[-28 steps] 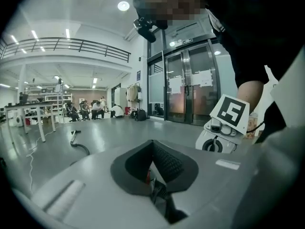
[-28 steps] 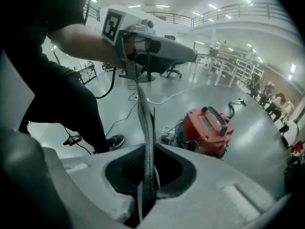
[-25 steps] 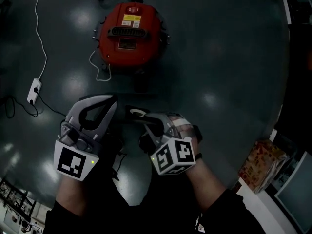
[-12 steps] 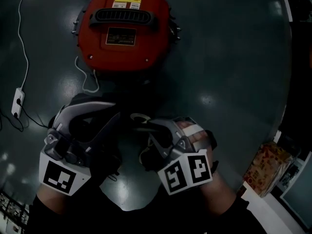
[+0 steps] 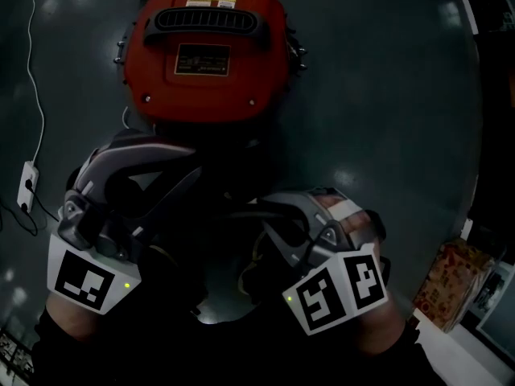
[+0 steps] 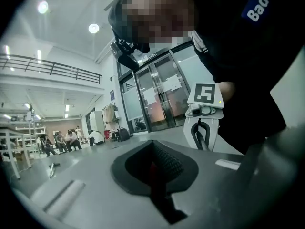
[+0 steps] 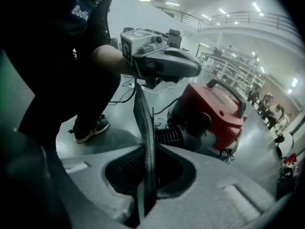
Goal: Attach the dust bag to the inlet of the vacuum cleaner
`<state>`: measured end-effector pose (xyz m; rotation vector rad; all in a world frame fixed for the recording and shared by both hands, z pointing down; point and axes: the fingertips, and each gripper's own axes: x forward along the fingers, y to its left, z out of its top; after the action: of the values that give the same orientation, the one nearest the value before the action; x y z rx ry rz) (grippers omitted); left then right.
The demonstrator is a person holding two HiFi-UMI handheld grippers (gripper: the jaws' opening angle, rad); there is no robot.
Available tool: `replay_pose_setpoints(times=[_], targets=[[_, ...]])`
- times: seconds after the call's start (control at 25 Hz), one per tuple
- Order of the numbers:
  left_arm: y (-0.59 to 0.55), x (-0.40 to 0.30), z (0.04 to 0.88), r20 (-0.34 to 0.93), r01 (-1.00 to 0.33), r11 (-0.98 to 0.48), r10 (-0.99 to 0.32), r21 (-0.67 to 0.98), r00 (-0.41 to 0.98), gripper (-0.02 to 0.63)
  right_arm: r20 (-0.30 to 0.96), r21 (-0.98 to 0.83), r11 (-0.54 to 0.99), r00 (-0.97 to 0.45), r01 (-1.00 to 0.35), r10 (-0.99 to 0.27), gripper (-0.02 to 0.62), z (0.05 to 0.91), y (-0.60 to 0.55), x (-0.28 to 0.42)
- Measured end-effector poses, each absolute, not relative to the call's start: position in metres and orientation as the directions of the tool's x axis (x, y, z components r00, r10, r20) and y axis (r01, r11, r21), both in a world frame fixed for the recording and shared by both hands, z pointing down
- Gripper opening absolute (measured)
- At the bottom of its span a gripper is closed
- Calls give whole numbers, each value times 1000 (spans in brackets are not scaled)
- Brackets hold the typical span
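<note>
- Head view: you are looking steeply down on the red vacuum cleaner [image 5: 205, 55], which is standing on the dark glossy floor [image 5: 386, 95] just ahead of both grippers.
- Head view: you are holding the left gripper [image 5: 181, 175] and the right gripper [image 5: 265, 215] side by side, close below the vacuum cleaner's near edge. The stretch between them is showing only black, too dark to read.
- Head view, surroundings: a white cable [image 5: 36, 79] is running down the left side to a power strip [image 5: 28, 182]. A colourful box [image 5: 447, 276] is sitting at the lower right, well apart from the grippers.
- Left gripper view: the left gripper's jaws are pressing together on a thin dark edge of the dust bag [image 6: 155, 185]. The right gripper is facing you just beyond them. Glass doors [image 6: 159, 97] and seated people [image 6: 62, 140] are showing far behind, and your own dark clothing is filling the right side.
- Right gripper view: the right gripper's jaws are clamping the dust bag, which is showing edge-on as a flat dark strip. It is rising to the left gripper, which is gripping its upper end.
- Right gripper view, surroundings: the vacuum cleaner is standing beyond, to the right. Its black ribbed hose [image 7: 167, 136] is pointing toward the strip, and whether the two are touching cannot be told. Your shoe [image 7: 88, 128] is resting on the floor at the left.
</note>
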<state>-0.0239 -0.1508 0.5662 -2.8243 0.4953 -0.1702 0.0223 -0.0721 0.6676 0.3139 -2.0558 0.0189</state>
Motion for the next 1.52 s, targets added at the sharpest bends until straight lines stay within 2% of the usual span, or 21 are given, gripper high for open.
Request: replay_pose_setpoints(times=[0.48,0.68,0.8,0.96,1.08,1.2,1.32,1.52], targets=[[-207,-40,557,122,-382,-825,-467,-417,876,3,857,154,955,-447,-252,-256,40,669,-86,24],[-251,-60,556,192,-404,-813,-514,-419,836,75,846,133,959,-475,-251,-242,44,669,-91,24],[-273,-60,554,208,-355,-854,-453,-379,867,152,839,113,964,-496,-241,-223,46,668,-92,22],[-284,-40,579,334,-159,-932,-271,-325,903,253,831,99,968,-516,-230,-208,46,667,-93,21],[-284,-29,596,375,-82,-960,-182,-267,909,273,824,85,969,-531,-230,-198,46,667,-93,20],[-290,-25,604,398,-77,-963,-179,-260,900,240,821,75,970,-539,-229,-191,46,666,-94,20],[-296,-19,606,400,-69,-962,-175,-265,900,139,823,80,971,-534,-227,-192,48,666,-95,19],[-297,-20,606,407,-58,-959,-172,-276,897,135,813,12,952,-552,-306,-188,46,669,-95,25]])
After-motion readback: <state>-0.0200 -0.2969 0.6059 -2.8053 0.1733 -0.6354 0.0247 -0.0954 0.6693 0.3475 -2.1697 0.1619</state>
